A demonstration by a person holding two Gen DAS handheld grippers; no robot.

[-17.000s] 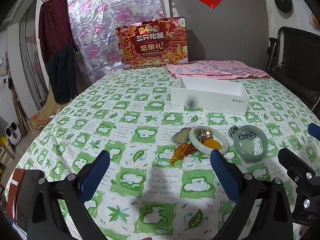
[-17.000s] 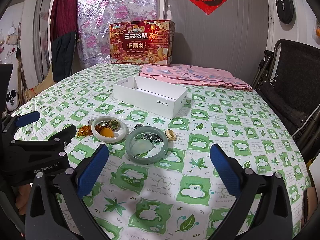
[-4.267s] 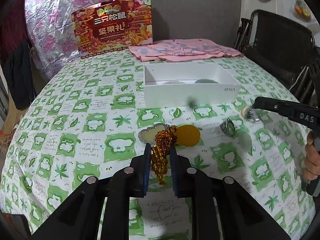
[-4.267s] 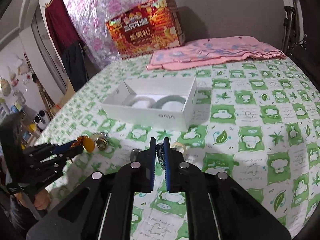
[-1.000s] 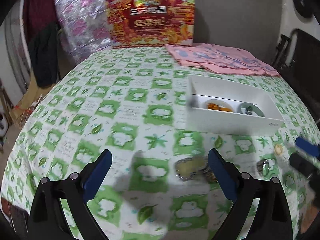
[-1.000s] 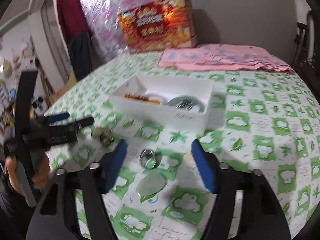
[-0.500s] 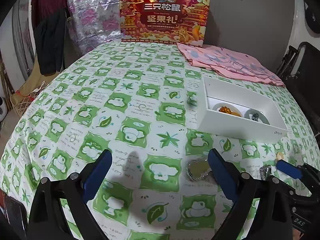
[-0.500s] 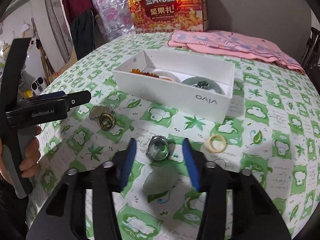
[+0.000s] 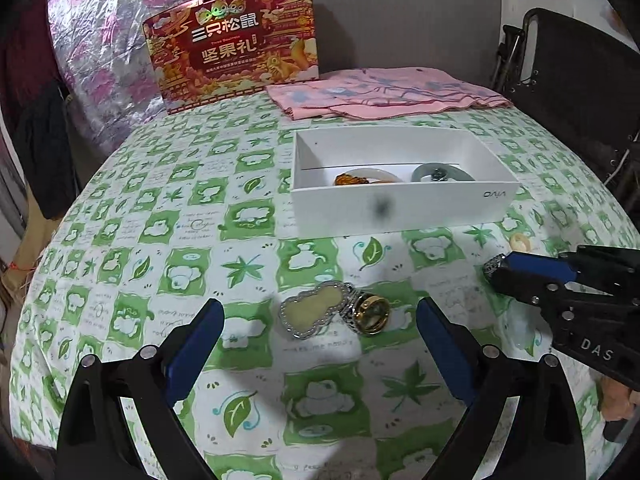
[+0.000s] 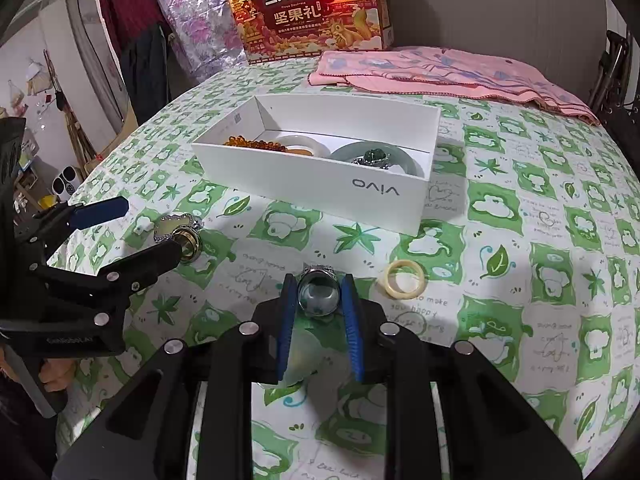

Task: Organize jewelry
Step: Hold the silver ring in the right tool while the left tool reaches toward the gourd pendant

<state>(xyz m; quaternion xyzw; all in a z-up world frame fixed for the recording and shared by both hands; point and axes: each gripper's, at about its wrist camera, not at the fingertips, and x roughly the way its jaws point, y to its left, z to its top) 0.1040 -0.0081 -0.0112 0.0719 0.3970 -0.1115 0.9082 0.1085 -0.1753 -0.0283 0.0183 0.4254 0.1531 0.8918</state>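
While low over table, right gripper (image 10: 319, 300) seemingly clasps silver ring (image 10: 318, 294).

A: White box (image 10: 320, 184), lid off, lying flat on the table. Contents?

B: Amber bead string (image 10: 256, 145) at its left end, a white bangle (image 10: 298, 143) in the middle, and a grey-green bangle (image 10: 376, 160) on the right with a dark green stone piece (image 10: 374, 156) on it.

A: Loose items?

B: Silver-framed gourd pendant (image 9: 314, 314), flat, touching a gold-and-silver ring (image 9: 370, 314). A silver ring with a clear stone (image 10: 319, 294) sits pinched between blue fingers (image 10: 352, 320). A cream ring (image 10: 404, 278) lies flat just beside it.
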